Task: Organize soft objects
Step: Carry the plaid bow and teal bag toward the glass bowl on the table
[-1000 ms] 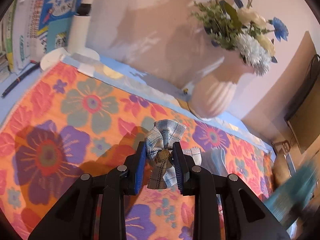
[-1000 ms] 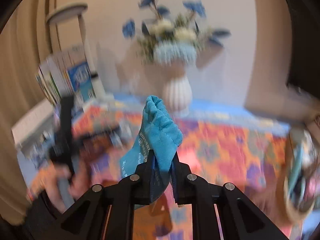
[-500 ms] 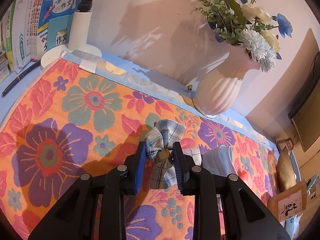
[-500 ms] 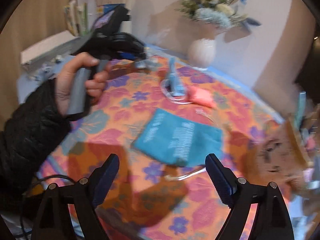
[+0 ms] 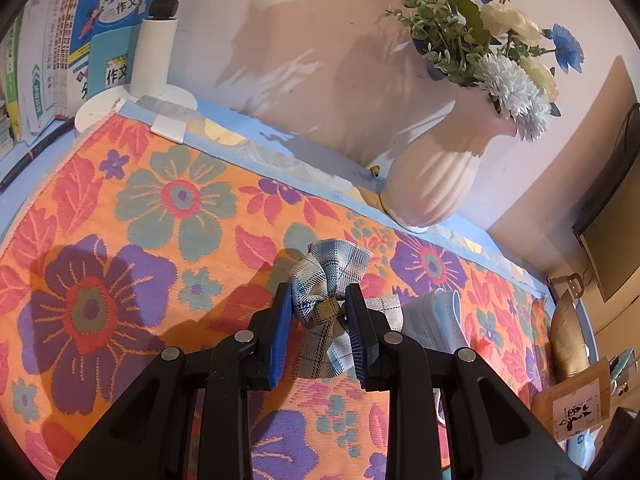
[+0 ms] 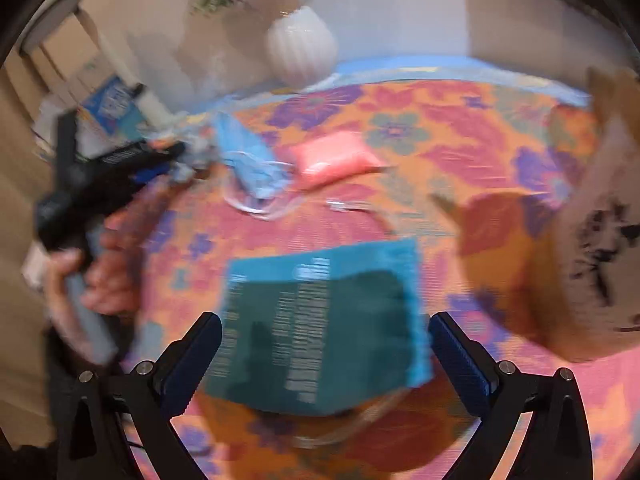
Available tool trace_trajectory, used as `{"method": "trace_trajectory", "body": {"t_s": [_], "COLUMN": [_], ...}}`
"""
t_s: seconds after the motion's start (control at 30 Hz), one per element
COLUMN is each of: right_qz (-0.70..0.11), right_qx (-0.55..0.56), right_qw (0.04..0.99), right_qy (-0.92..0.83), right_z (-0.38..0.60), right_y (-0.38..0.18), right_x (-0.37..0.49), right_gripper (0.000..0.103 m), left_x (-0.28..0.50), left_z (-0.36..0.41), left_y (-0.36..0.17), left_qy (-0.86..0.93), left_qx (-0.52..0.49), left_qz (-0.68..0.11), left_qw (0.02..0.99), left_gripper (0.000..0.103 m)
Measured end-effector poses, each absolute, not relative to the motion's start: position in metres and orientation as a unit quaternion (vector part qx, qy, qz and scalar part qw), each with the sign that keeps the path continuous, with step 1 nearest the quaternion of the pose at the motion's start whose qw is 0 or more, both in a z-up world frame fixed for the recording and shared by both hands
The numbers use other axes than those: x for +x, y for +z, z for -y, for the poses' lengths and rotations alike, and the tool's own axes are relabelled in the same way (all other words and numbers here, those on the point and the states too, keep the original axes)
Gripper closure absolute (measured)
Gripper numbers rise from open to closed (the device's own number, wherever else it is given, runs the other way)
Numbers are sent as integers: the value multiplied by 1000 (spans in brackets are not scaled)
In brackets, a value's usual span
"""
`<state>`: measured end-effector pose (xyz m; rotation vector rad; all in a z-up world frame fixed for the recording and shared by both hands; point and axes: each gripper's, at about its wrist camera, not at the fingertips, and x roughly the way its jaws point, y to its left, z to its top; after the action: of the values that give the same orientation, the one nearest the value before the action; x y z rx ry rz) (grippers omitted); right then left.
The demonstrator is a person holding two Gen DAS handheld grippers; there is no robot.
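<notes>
My left gripper (image 5: 319, 300) is shut on a blue plaid fabric bow (image 5: 336, 260), holding it just above the flowered tablecloth (image 5: 120, 240). In the right wrist view a teal cloth (image 6: 320, 280) lies flat on the tablecloth. My right gripper (image 6: 325, 322) hovers over its near part with the jaws opening wide, one pad on each side and neither touching it. A blue face mask (image 6: 248, 156) and a pink soft pouch (image 6: 332, 156) lie farther back. The left gripper (image 6: 176, 154) shows blurred at the left, held by a hand.
A white ribbed vase (image 5: 436, 176) with flowers stands at the table's back edge by the wall. Books (image 5: 60, 40) and a white lamp stand (image 5: 152, 60) fill the back left corner. A brown paper box (image 6: 600, 240) stands at the right.
My right gripper let go of the teal cloth, opened wide and sank toward it; the cloth now lies flat on the table. The left gripper kept still with the bow.
</notes>
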<state>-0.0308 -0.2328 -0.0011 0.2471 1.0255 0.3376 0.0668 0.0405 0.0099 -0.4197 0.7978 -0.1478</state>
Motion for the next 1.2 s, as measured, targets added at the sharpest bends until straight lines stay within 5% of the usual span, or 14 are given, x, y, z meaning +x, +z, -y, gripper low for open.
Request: {"method": "trace_trajectory", "body": {"t_s": [0.3, 0.57, 0.7, 0.77, 0.87, 1.2], "right_qz": [-485, -481, -469, -464, -457, -416], "right_qx": [-38, -63, -25, -14, -1, 26], "right_qw": [864, 863, 873, 875, 878, 898], "right_qy": [132, 143, 132, 134, 141, 140], "right_z": [159, 136, 154, 163, 168, 203], "right_y": [-3, -17, -14, -11, -6, 32], "right_x": [-38, -44, -41, -42, -45, -77], "right_gripper": [0, 2, 26, 52, 66, 71], "left_x": [68, 69, 70, 69, 65, -8], "left_z": [-35, -34, -32, -30, -27, -7], "left_y": [10, 8, 8, 9, 12, 28], "left_qy": [-72, -70, -71, -70, -58, -68], "left_qx": [-184, -178, -170, -165, -151, -133], "left_qz": [-387, -390, -389, -388, -381, -355], "left_qw": [901, 901, 903, 904, 910, 923], "left_gripper": [80, 80, 80, 80, 80, 80]}}
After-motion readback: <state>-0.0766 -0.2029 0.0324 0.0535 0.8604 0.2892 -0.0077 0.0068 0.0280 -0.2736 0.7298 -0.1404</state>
